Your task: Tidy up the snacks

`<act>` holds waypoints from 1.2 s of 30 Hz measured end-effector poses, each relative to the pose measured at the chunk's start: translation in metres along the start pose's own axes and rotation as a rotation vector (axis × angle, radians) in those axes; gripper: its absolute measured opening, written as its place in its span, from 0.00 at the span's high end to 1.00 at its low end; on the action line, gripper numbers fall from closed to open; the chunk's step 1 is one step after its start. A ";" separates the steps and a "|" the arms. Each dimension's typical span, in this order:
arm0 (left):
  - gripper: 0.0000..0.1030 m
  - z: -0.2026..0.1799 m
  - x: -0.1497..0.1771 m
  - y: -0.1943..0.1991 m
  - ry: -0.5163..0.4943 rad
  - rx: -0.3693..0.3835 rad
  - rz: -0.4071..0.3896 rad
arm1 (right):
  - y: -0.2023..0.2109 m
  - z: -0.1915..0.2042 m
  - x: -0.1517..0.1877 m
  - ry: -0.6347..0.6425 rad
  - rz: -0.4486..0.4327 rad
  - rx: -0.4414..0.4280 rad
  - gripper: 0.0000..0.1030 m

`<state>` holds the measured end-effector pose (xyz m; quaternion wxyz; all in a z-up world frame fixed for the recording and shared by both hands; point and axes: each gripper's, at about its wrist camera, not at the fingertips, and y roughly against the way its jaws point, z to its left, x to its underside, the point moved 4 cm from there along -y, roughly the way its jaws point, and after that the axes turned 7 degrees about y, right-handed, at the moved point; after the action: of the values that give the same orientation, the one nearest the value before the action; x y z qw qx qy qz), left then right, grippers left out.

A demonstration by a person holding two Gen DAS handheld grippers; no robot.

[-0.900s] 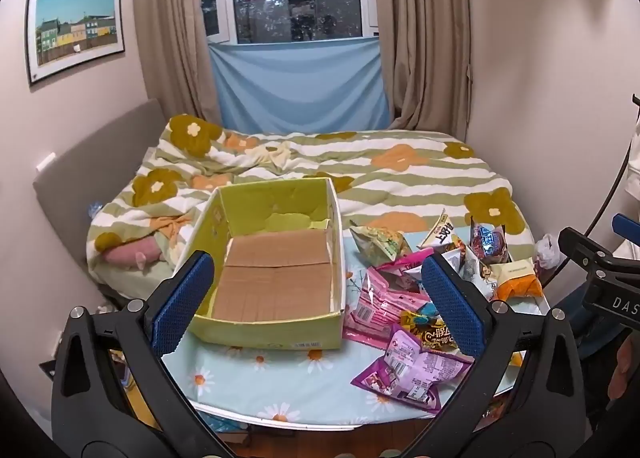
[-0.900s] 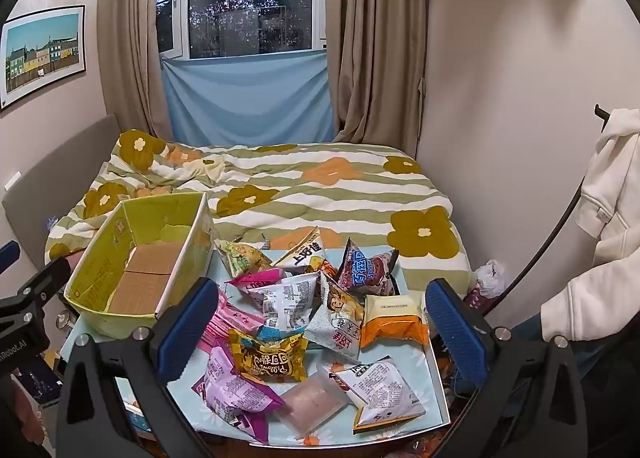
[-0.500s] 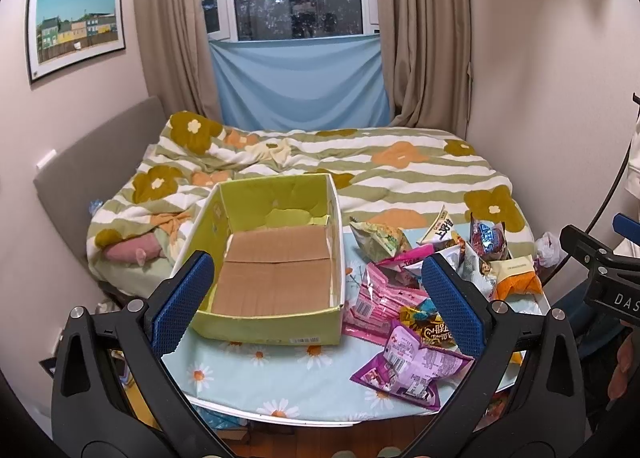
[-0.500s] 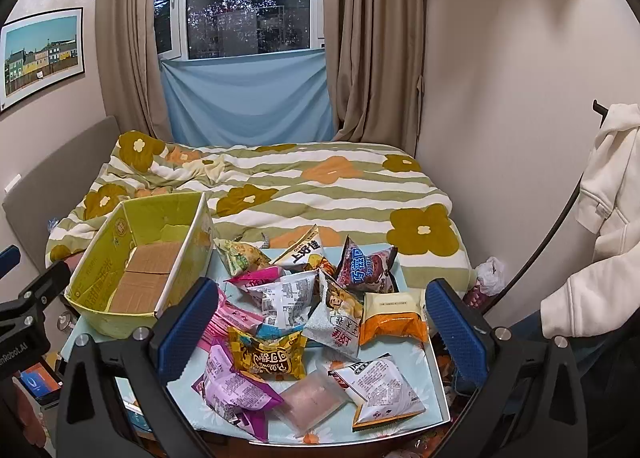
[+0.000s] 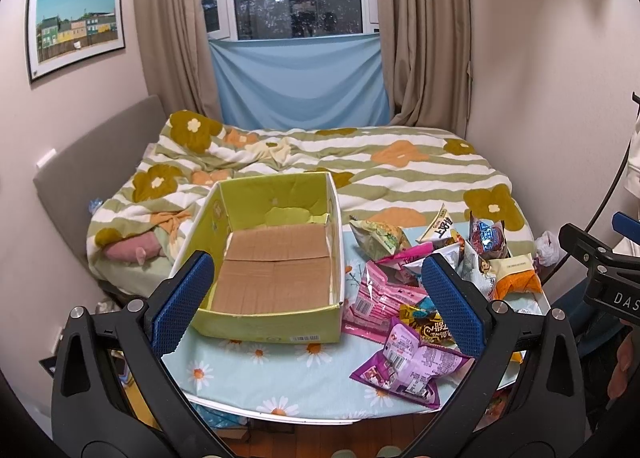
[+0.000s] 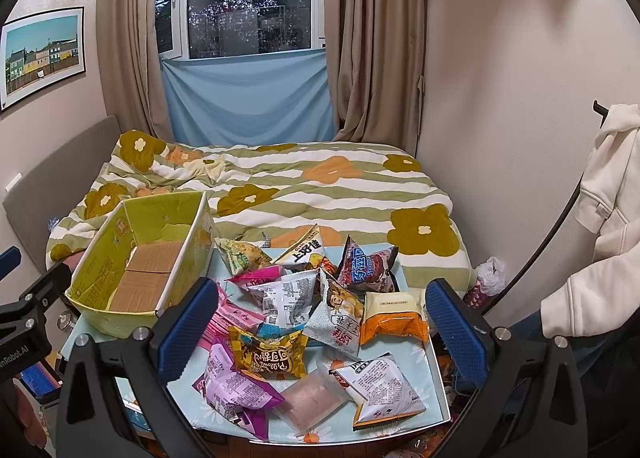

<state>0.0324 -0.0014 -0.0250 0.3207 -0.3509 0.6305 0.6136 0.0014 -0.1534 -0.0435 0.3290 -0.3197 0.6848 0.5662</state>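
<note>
Snacks (image 6: 304, 322) overlap in a loose heap; with both our grippers (image 5: 318, 308) (image 6: 320, 328) spread and empty, we risk pinching two, dragging neighbours off the table (image 5: 256, 382).

- L wrist view: whole scene sits slightly lower in frame vs 0.9 s ago; the green box (image 5: 276, 266) and purple packet (image 5: 412, 368) both sit a bit lower.
- R wrist view: snack pile (image 6: 312, 310) a touch lower too, barely.
- Nothing on the table (image 5: 256, 370) has shifted relative to anything else.
</note>
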 end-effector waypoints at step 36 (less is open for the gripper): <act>0.00 -0.014 0.034 -0.049 0.045 0.149 0.230 | -0.005 -0.023 0.030 -0.045 0.084 0.072 0.00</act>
<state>0.0548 -0.0168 -0.0800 0.2593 -0.2651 0.7174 0.5898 -0.0139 -0.1786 -0.0678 0.3315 -0.2659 0.7100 0.5615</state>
